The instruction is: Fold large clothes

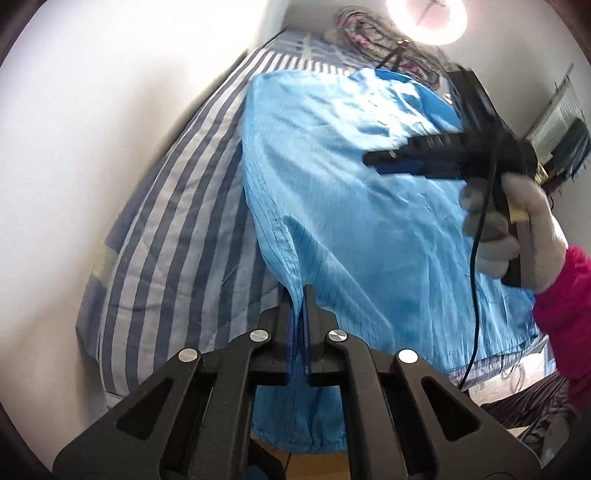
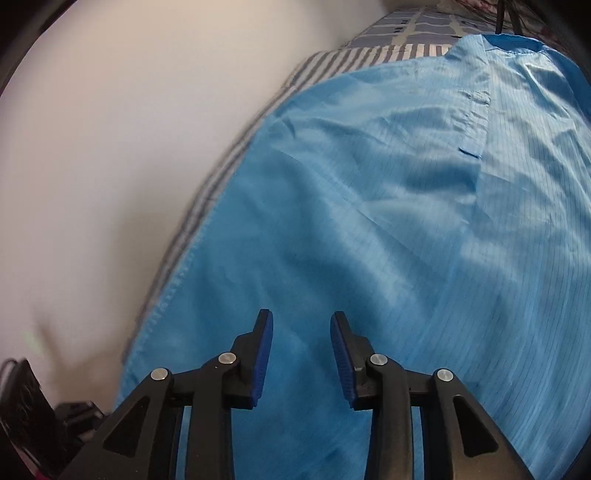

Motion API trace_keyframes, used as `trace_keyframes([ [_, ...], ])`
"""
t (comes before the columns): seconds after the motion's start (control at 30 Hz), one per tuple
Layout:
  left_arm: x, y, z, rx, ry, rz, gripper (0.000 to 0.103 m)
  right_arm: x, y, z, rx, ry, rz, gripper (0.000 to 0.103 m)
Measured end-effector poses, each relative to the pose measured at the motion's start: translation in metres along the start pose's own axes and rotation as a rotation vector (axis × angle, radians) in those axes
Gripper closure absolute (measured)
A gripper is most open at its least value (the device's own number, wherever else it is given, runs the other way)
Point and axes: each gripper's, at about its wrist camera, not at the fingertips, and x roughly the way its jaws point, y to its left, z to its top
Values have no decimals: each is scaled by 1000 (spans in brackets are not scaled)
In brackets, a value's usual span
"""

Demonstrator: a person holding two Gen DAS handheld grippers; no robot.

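On striped bedding lies one glossy pinstriped blue garment; left gripper pinches its hem, right gripper spread, empty.

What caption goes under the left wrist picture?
Left hand-held gripper pinches the blue garment's edge on a striped bed.

One blue garment lies spread over one striped bed; two tools are in view, the left tool near the bottom edge, the right tool at the right over the cloth; each tool has two fingers; one gloved hand shows, with one pink sleeve; one round lamp glows at the far end; one patterned bundle lies beside it.
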Motion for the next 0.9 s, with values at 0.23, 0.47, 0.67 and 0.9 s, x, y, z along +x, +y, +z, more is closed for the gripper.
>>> trace_keyframes([
  [0.23, -9, -13, 1, 56, -39, 6, 102, 12, 84, 42, -120, 19, -41, 31],
  [0.47, -8, -14, 0, 66, -39, 9, 102, 73, 135, 52, -192, 179, -207, 42],
  [0.67, -9, -22, 0, 89, -48, 12, 102, 97, 126, 40, -149, 235, -250, 86],
  [0.9, -15, -43, 2, 137, -66, 1, 102, 47, 97, 35, -43, 110, -73, 103],
])
